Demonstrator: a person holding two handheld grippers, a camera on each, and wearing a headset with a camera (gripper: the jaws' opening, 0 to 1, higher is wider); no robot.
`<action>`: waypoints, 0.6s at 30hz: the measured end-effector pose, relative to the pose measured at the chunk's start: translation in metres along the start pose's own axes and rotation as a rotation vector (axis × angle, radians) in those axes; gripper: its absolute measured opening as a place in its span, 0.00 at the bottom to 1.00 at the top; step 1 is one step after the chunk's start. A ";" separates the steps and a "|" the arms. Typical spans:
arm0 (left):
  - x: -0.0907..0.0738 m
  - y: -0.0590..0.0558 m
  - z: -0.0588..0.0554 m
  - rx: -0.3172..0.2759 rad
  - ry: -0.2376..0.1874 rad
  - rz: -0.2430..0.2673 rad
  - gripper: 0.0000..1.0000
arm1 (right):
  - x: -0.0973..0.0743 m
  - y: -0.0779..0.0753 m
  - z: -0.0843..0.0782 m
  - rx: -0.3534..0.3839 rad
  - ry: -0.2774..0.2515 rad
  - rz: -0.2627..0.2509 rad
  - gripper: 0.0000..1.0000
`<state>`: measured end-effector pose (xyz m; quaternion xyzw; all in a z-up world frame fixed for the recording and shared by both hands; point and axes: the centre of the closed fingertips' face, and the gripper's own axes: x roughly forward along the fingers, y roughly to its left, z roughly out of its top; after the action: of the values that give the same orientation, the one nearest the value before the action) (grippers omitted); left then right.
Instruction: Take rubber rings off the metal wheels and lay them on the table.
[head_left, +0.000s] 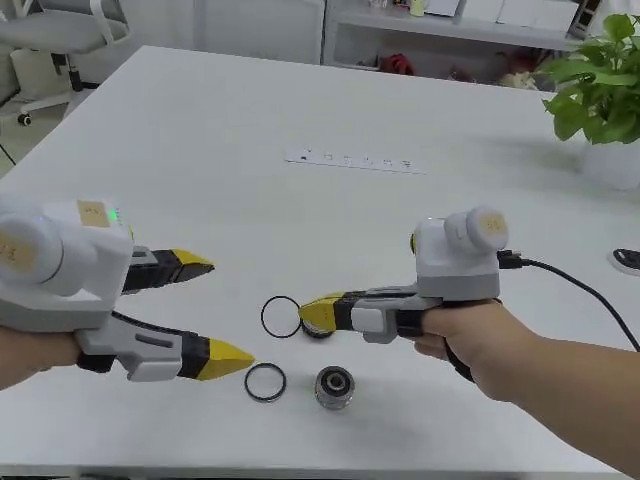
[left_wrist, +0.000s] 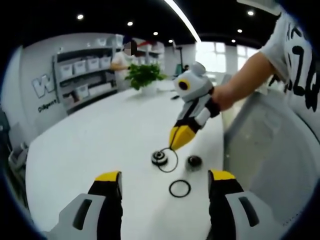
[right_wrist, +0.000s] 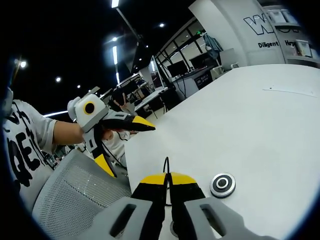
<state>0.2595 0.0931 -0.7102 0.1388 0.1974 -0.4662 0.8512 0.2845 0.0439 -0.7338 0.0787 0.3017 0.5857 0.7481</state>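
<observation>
Left gripper (head_left: 228, 310) up close, jaws spread wide and empty, held clear of the work. Right gripper (head_left: 306, 312) has its jaws pinched on a rubber ring (head_left: 281, 316), just beside its metal wheel (head_left: 322, 330). Another ring (head_left: 265, 382) lies flat on the counter (head_left: 300, 220) by a bare wheel (head_left: 334, 386).

office — white shelves (left_wrist: 82, 75), swivel chair (head_left: 60, 32)

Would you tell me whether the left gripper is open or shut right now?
Open: the left gripper has its yellow-tipped jaws wide apart.
</observation>
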 end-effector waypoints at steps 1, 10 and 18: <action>-0.001 0.000 -0.002 0.001 0.003 0.000 0.71 | 0.001 0.001 -0.002 -0.002 0.005 0.002 0.00; -0.005 -0.003 -0.013 -0.014 0.014 0.006 0.71 | 0.009 0.010 -0.016 -0.006 0.048 0.027 0.00; -0.008 -0.006 -0.018 -0.022 0.022 0.004 0.71 | 0.015 0.017 -0.029 -0.007 0.084 0.042 0.00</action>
<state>0.2467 0.1039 -0.7226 0.1351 0.2116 -0.4605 0.8514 0.2567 0.0559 -0.7549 0.0577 0.3292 0.6052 0.7225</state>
